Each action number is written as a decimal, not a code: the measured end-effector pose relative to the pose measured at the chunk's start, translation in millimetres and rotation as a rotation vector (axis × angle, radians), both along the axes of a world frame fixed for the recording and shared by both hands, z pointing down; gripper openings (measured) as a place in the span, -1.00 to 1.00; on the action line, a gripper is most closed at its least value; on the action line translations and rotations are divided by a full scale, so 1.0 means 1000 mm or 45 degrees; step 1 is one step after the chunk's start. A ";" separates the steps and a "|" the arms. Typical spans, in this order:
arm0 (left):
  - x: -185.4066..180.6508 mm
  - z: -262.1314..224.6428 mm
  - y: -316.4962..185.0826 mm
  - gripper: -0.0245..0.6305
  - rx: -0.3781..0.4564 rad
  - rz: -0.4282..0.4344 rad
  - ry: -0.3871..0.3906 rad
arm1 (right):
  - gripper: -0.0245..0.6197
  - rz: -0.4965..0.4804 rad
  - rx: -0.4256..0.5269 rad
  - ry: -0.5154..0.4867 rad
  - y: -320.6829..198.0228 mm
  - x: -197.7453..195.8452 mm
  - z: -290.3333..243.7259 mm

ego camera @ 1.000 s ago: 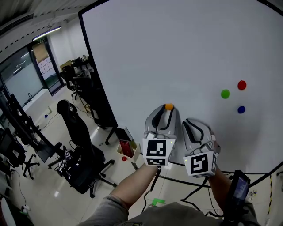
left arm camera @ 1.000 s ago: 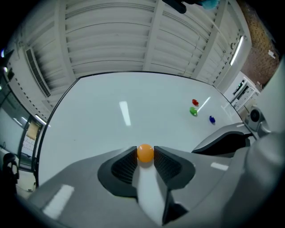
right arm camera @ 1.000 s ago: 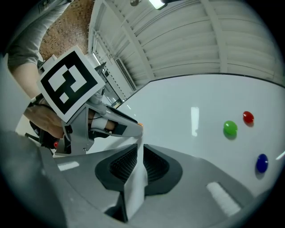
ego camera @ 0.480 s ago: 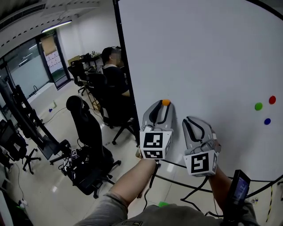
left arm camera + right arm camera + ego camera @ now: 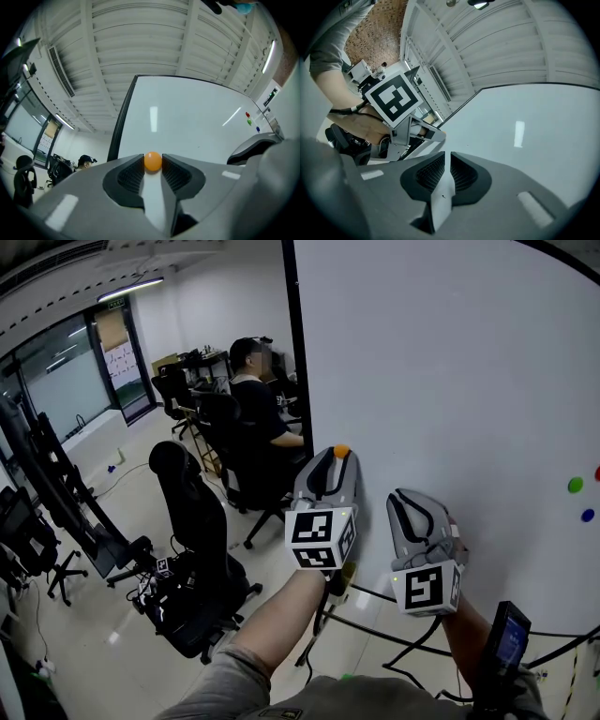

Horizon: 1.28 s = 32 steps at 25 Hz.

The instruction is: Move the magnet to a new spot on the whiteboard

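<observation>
**Orange ball-shaped magnet (image 5: 153, 161) clamped in the left gripper (image 5: 153, 165) at the whiteboard's left margin**

1. The large white whiteboard (image 5: 450, 381) with its black frame fills the right half of the head view. Both gripper views look up along it toward a ribbed white ceiling, which the head view does not show.
2. Only the head view shows the office floor left of the board, with a seated person (image 5: 258, 399) and a black office chair (image 5: 192, 521).
3. Left gripper: its jaws are clenched on the magnet, with one ribbed pad against each side of the ball. In the head view the magnet sits at the gripper's tip, just inside the board's left edge. No view shows whether it touches the board surface.
4. Right gripper (image 5: 447, 157): it is empty. Its jaws have just been closing and stand a narrow slit apart, with nothing between them. In the head view it is held just beside the left gripper, lower and to the right.
5. The right gripper view alone shows the left gripper from the side, with its marker cube (image 5: 393, 99) and the bare forearm (image 5: 351, 124) behind it.
6. Three small coloured magnets, red (image 5: 247, 114), green (image 5: 249, 121) and blue (image 5: 257, 128), sit clustered on the board, well apart from the held magnet. The left gripper view shows all three. The head view cuts them at its right edge, and the right gripper view omits them.
</observation>
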<state>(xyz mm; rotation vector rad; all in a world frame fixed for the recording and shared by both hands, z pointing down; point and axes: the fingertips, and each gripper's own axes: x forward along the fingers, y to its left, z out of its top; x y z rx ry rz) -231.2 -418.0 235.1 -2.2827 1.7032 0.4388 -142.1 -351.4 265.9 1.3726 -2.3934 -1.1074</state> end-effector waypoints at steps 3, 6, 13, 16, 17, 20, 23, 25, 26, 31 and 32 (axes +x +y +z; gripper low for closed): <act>-0.011 -0.005 -0.003 -0.56 0.010 -0.001 0.027 | -0.79 -0.006 0.000 0.001 -0.004 -0.006 0.000; -0.012 -0.010 -0.004 -0.56 0.008 0.025 0.027 | -0.79 -0.020 0.007 -0.004 -0.007 -0.011 -0.002; -0.015 -0.013 -0.007 -0.53 -0.025 0.124 0.108 | -0.79 -0.051 0.002 0.001 -0.011 -0.025 -0.002; -0.015 -0.013 -0.009 -0.53 -0.023 0.133 0.107 | -0.79 -0.049 -0.016 -0.001 -0.013 -0.026 0.000; -0.015 -0.013 -0.009 -0.53 -0.021 0.135 0.108 | -0.79 -0.049 -0.019 -0.002 -0.014 -0.026 0.000; -0.014 -0.013 -0.009 -0.53 -0.009 0.136 0.101 | -0.79 -0.055 -0.012 -0.001 -0.016 -0.027 0.000; -0.014 -0.012 -0.008 -0.53 0.006 0.124 0.078 | -0.79 -0.059 -0.006 -0.002 -0.018 -0.028 0.002; -0.015 -0.010 -0.008 -0.53 0.014 0.117 0.067 | -0.79 -0.057 -0.012 0.000 -0.019 -0.029 0.005; -0.016 -0.010 -0.008 -0.53 0.016 0.114 0.066 | -0.79 -0.055 -0.017 0.001 -0.019 -0.030 0.006; -0.017 -0.009 -0.007 -0.48 0.012 0.099 0.071 | -0.79 -0.064 -0.013 -0.003 -0.018 -0.029 0.005; -0.017 -0.009 -0.006 -0.48 0.012 0.093 0.066 | -0.79 -0.061 -0.018 -0.004 -0.018 -0.027 0.005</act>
